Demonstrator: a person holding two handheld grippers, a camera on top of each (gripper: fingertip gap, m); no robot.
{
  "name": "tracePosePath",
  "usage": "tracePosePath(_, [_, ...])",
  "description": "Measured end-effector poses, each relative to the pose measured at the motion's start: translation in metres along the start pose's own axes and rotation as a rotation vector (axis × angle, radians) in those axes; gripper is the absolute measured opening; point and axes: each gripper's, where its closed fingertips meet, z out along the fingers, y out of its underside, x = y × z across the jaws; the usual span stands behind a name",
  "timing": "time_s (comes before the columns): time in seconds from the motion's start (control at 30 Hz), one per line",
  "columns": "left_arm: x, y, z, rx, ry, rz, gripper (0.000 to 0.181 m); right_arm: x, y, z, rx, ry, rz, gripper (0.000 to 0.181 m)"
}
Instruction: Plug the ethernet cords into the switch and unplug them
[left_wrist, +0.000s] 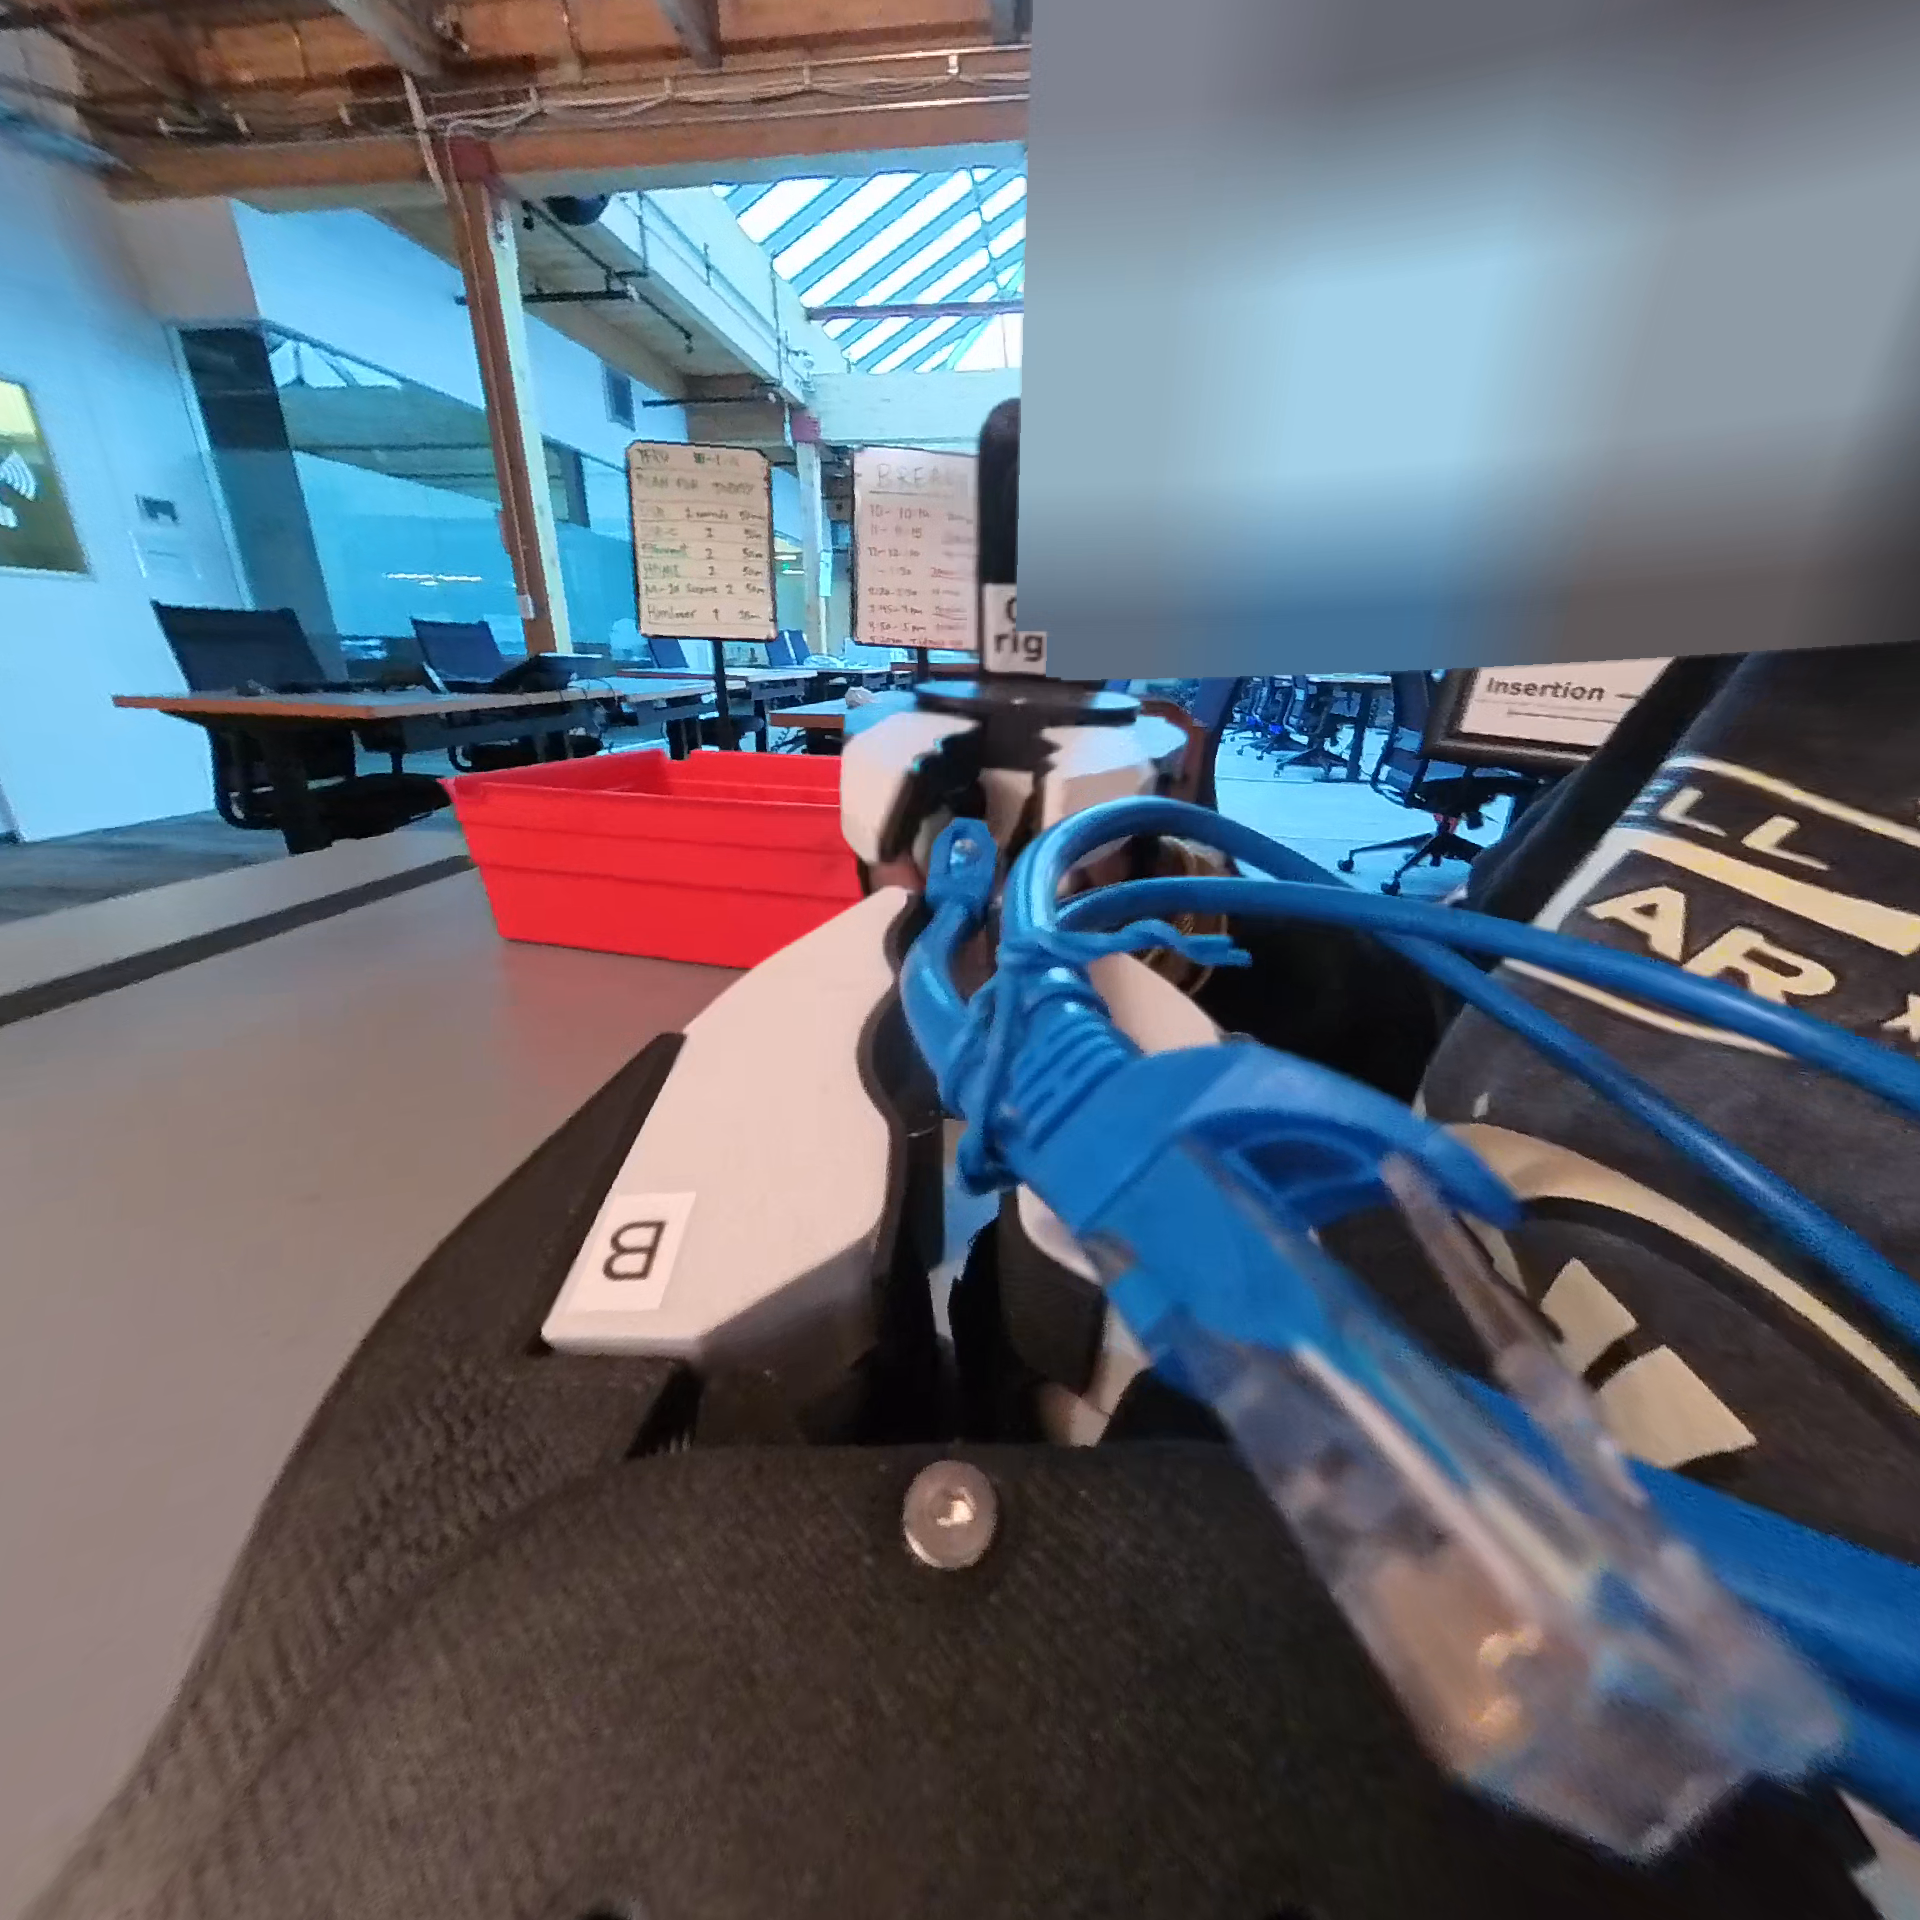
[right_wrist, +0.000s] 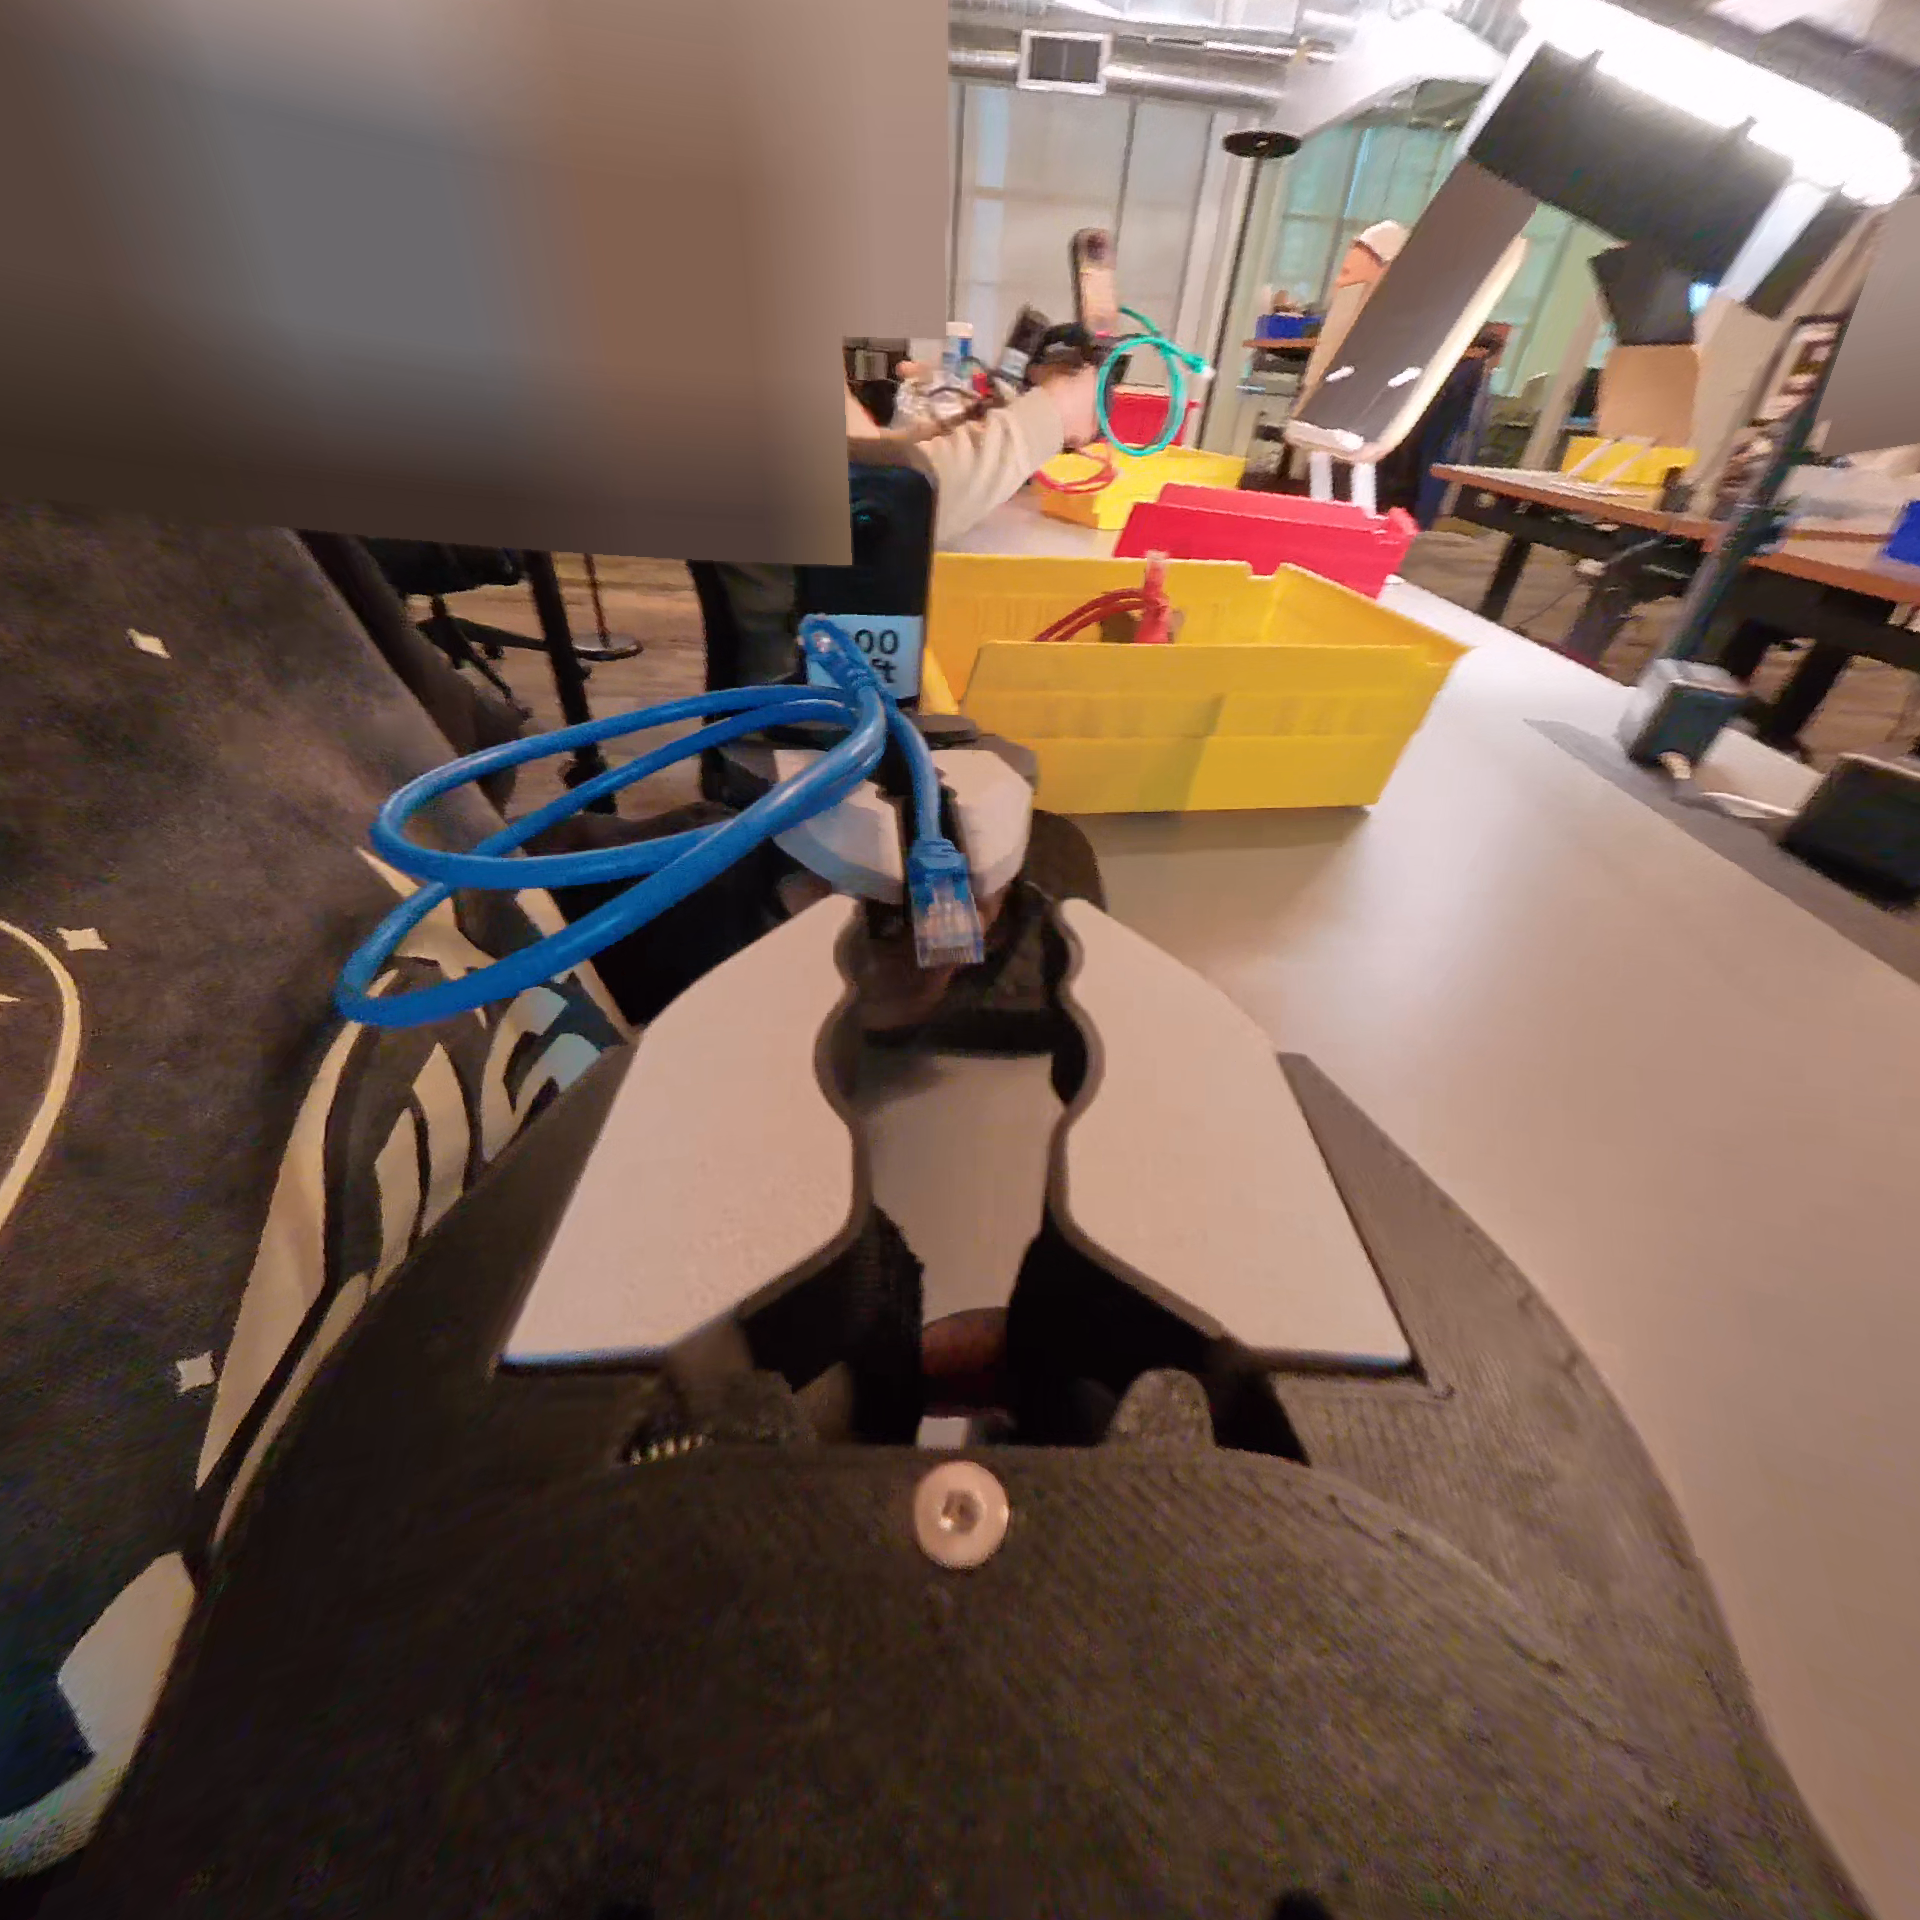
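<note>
One blue ethernet cord (right_wrist: 623, 831), still coiled, hangs in the air between the two grippers above the grey table (right_wrist: 1455, 987). The left gripper (left_wrist: 997, 966) is clenched on the cord just behind one clear plug (left_wrist: 1507, 1538), probably to keep that end stiff and aimed for a port. The loops sag toward the person's dark shirt (right_wrist: 156, 831). The right gripper (right_wrist: 956, 997) faces it, just short of the dangling plug, jaws parted and holding nothing. No switch shows in either view. A yellow bin (right_wrist: 1195, 717) and a red bin (left_wrist: 644, 862) sit farther along the table.
</note>
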Motion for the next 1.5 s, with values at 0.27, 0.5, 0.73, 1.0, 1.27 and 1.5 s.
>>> tracePosePath(0.27, [-0.004, -0.002, -0.002, 0.011, -0.011, -0.022, 0.011, 0.039, 0.058, -0.051, -0.436, 0.176, 0.038, 0.102])
tracePosePath(0.5, [-0.01, -0.004, -0.003, 0.024, -0.024, -0.062, 0.013, 0.045, 0.102, -0.045, -0.792, 0.208, 0.048, 0.119])
tracePosePath(0.73, [-0.014, -0.014, -0.009, 0.083, -0.024, -0.08, 0.011, 0.042, 0.111, -0.032, -1.101, 0.068, 0.028, 0.114])
tracePosePath(1.0, [-0.041, -0.049, -0.041, 0.364, -0.114, -0.232, 0.011, 0.041, 0.137, -0.03, -1.366, -0.009, 0.045, 0.111])
tracePosePath(1.27, [-0.047, -0.05, -0.045, 0.374, -0.165, -0.208, 0.012, 0.05, 0.145, -0.042, -1.482, 0.04, -0.021, 0.108])
tracePosePath(1.5, [-0.048, -0.052, -0.047, 0.391, -0.163, -0.207, 0.011, 0.051, 0.146, -0.041, -1.505, 0.008, -0.073, 0.111])
